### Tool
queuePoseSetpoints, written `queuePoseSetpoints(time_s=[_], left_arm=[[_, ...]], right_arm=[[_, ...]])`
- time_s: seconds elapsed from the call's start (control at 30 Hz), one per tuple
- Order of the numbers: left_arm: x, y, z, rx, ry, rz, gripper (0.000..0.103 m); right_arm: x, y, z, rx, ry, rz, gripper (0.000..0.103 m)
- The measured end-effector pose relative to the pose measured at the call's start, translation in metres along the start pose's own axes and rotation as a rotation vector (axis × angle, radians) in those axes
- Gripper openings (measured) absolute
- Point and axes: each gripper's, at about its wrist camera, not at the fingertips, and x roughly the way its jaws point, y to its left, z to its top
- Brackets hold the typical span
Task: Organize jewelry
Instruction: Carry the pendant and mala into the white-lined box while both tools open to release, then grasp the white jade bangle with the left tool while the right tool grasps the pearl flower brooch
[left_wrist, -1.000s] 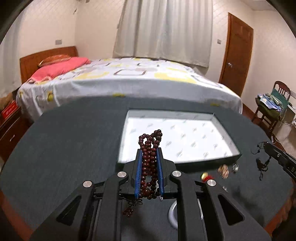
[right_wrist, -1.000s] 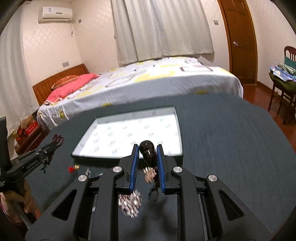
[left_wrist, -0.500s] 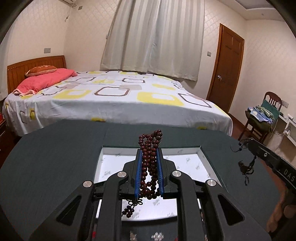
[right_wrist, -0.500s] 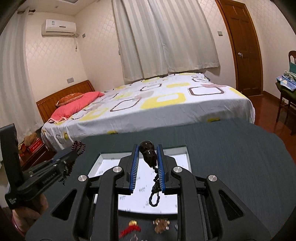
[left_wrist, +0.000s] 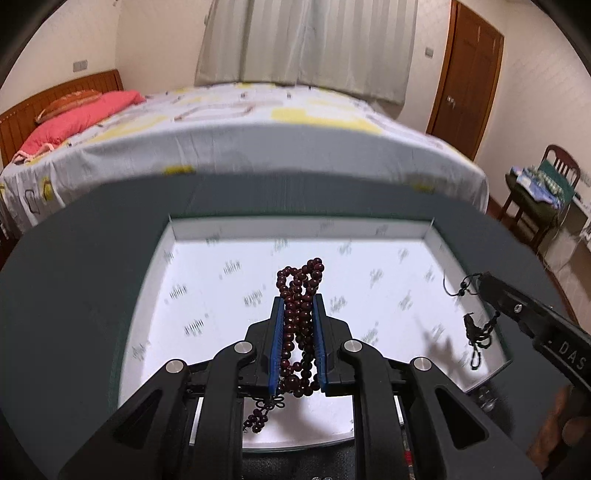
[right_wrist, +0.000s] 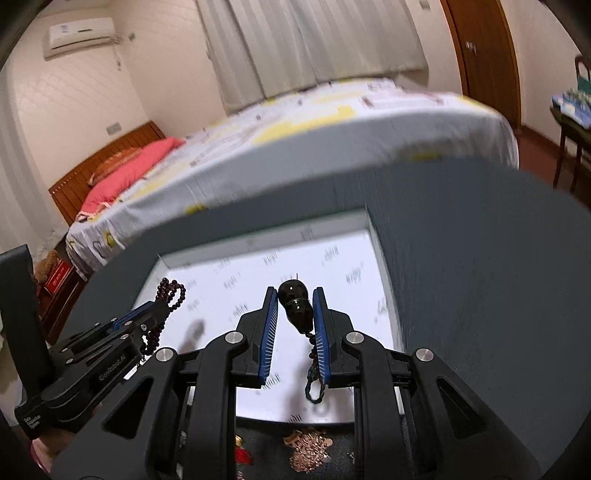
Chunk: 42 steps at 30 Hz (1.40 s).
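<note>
Left gripper (left_wrist: 298, 332): clamped on bunched dark-red wooden bead strand (left_wrist: 300, 317), over shallow white patterned tray (left_wrist: 207, 232) for deposit.
Right gripper (right_wrist: 294, 325): clamped on glossy black gourd-shaped pendant (right_wrist: 295, 304), cord dangling above tray.

r tool (right_wrist: 294, 308) clamps dark pendant (right_wrist: 295, 306) over white tray (right_wrist: 376, 236) | l tool (right_wrist: 157, 310) w/ bead string (right_wrist: 170, 291) | gold chain (right_wrist: 308, 448) below

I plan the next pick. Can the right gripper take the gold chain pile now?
Probably not: the right gripper is shut on a dark gourd pendant, and the gold chain pile lies below its body, outside the white tray.
</note>
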Motion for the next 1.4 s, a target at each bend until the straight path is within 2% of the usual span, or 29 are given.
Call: queuePoseSetpoints(time_s=[0.3, 0.47, 0.53, 0.6, 0.63, 0.67, 0.7, 0.83, 1.0, 1.17, 1.23, 1.4], left_arm=[[0.027, -0.001, -0.011, 0.005, 0.107, 0.003, 0.017], [0.032, -0.001, -0.014, 0.008, 0.128, 0.011, 0.019], [0.033, -0.001, -0.015, 0.012, 0.13, 0.015, 0.03], [0.035, -0.002, -0.016, 0.016, 0.129, 0.017, 0.034], [0.035, -0.002, -0.016, 0.02, 0.129, 0.019, 0.036], [0.036, -0.003, -0.016, 0.022, 0.133, 0.02, 0.037], [0.036, -0.003, -0.016, 0.022, 0.134, 0.019, 0.042], [0.033, -0.004, -0.014, 0.023, 0.118, 0.018, 0.055], [0.02, -0.006, -0.012, 0.023, 0.088, 0.015, 0.064], [-0.009, -0.008, -0.012, 0.037, 0.02, 0.019, 0.065], [-0.024, -0.006, -0.016, 0.034, -0.007, 0.022, 0.065], [-0.049, 0.002, -0.037, 0.014, -0.012, 0.04, 0.067]], right_arm=[[0.025, -0.011, -0.016, 0.003, 0.077, -0.037, 0.02], [0.031, -0.011, -0.017, -0.006, 0.089, -0.062, 0.02], [0.032, -0.012, -0.016, -0.004, 0.091, -0.06, 0.021], [0.033, -0.012, -0.016, -0.007, 0.089, -0.063, 0.021], [0.034, -0.013, -0.016, -0.007, 0.088, -0.062, 0.024], [0.033, -0.014, -0.016, -0.003, 0.086, -0.059, 0.032], [0.032, -0.015, -0.016, 0.005, 0.082, -0.054, 0.034], [0.027, -0.016, -0.013, 0.012, 0.068, -0.044, 0.036], [0.007, -0.009, -0.009, -0.001, 0.031, -0.039, 0.037], [-0.024, 0.003, -0.016, -0.044, -0.013, -0.046, 0.045], [-0.034, 0.006, -0.023, -0.062, -0.018, -0.05, 0.045], [-0.055, 0.013, -0.052, -0.093, 0.008, -0.052, 0.046]])
